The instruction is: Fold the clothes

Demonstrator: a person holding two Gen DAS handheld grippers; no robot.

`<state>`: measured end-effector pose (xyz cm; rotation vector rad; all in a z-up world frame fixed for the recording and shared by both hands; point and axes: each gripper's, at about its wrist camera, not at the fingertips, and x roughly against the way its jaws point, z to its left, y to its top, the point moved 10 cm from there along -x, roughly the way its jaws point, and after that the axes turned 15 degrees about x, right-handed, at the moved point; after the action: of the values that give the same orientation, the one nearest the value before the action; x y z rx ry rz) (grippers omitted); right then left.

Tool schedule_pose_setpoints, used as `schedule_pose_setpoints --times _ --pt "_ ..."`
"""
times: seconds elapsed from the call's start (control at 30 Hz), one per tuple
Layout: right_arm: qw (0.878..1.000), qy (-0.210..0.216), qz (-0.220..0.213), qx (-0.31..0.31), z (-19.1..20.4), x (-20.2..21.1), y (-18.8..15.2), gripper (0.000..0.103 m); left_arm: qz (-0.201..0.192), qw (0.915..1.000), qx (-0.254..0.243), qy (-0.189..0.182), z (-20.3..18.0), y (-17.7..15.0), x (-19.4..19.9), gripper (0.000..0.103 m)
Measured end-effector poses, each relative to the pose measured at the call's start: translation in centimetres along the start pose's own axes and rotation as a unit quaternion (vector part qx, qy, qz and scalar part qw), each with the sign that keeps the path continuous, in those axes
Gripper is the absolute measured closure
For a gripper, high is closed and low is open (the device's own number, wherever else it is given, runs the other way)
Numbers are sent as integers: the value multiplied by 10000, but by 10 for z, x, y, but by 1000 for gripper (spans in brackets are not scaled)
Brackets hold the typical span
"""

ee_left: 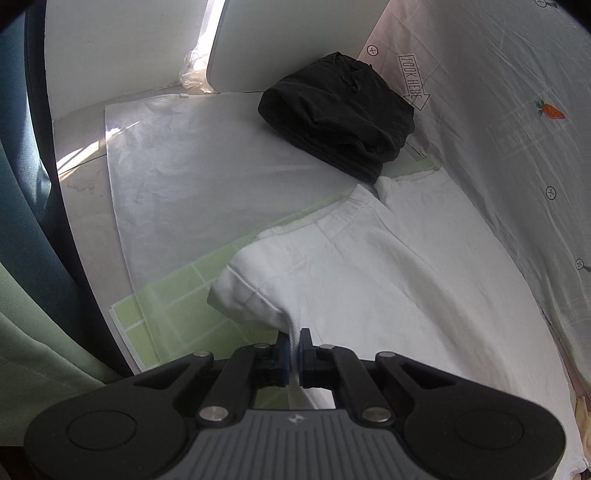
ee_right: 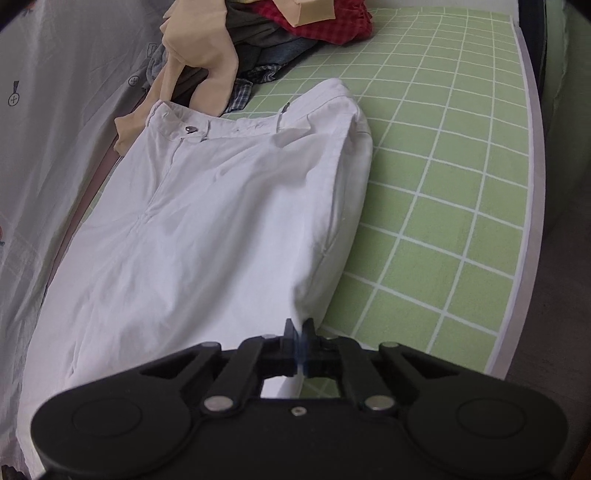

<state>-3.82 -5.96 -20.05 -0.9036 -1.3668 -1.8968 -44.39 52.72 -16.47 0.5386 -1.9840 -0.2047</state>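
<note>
A: Starting on the left, the left tool [ee_left: 294, 345] has its blue pads [ee_left: 284, 350] pressed together on a pinch of the white trousers [ee_left: 369, 266], right at the near edge of the leg end. The cloth tents up into the jaws from the green grid mat [ee_left: 173, 295].

B: And beyond it?

A: Far on that side a black garment [ee_left: 336, 118] sits in a compact bundle on a white sheet [ee_left: 207, 170], just touching the trouser hem. It looks already folded, though who can say how it got there.

B: Moving right, then.

A: The trousers lie lengthwise along the surface, front up, against a pale backdrop cloth [ee_left: 498, 110] with a little carrot on it. The right tool [ee_right: 300, 334] is also closed, nipping the near side seam of the white trousers [ee_right: 207, 221] below the hip. The waistband button [ee_right: 190, 129] shows at the far end.

B: How will it behave?

A: Soft, light cotton, I'd judge, with some body in the seams and waistband. It drapes and sags between the two pinches, so it needs tension to keep flat. Seams and hems are the places to hold: thicker, less slippery.

B: Far right?

A: A heap of clothes [ee_right: 280, 33], tan, red check and denim, lies at the far end, touching the waistband. The near edge is lifted in both tools, which fits a lengthwise fold being carried across.
</note>
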Motion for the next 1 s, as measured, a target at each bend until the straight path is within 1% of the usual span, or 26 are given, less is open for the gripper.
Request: schedule_pose_setpoints --times 0.1,0.17,0.23,0.3,0.33,0.37,0.43,0.53,0.67,0.77,0.87,0.9,0.93,1.0 --pt "9999 54 -92 -134 -13 21 1 101 -62 9996 141 -229 -8 3 31 99" --pt "9996 90 -153 -224 -22 35 2 101 -183 9992 160 -323 -13 5 54 99" --pt "9983 226 -301 -439 -33 58 9 101 -296 9986 192 -403 -19 6 74 100" --pt "9958 418 -456 -675 -39 81 20 101 -360 9981 144 -486 -29 4 80 100" --pt "9963 446 -565 -468 -34 86 28 101 -391 9978 118 -528 -34 3 83 100" --pt "9963 471 -676 -244 -29 91 36 101 -400 9978 87 -524 -38 2 79 100" --pt "9953 500 -827 63 -18 87 46 101 -377 9982 120 -456 -47 0 67 100" --pt "9924 723 -998 -61 -4 85 62 101 -368 9963 211 -749 -69 5 66 100" --pt "9862 1000 -1303 -198 17 89 83 101 -630 9939 39 -906 -105 22 68 100" --pt "9815 1165 -1516 -90 36 93 107 101 -739 9896 60 -1233 -138 40 72 100" --pt "9748 1349 -1774 39 58 97 134 101 -897 9819 -79 -1665 -178 53 74 100" --pt "9734 1333 -1856 144 66 96 142 101 -951 9804 -126 -1721 -190 54 71 100" --pt "9719 1314 -1935 251 73 95 149 101 -974 9806 -168 -1694 -199 53 65 100" --pt "9720 1275 -1949 304 86 82 156 101 -908 9828 -126 -1603 -211 51 46 100"
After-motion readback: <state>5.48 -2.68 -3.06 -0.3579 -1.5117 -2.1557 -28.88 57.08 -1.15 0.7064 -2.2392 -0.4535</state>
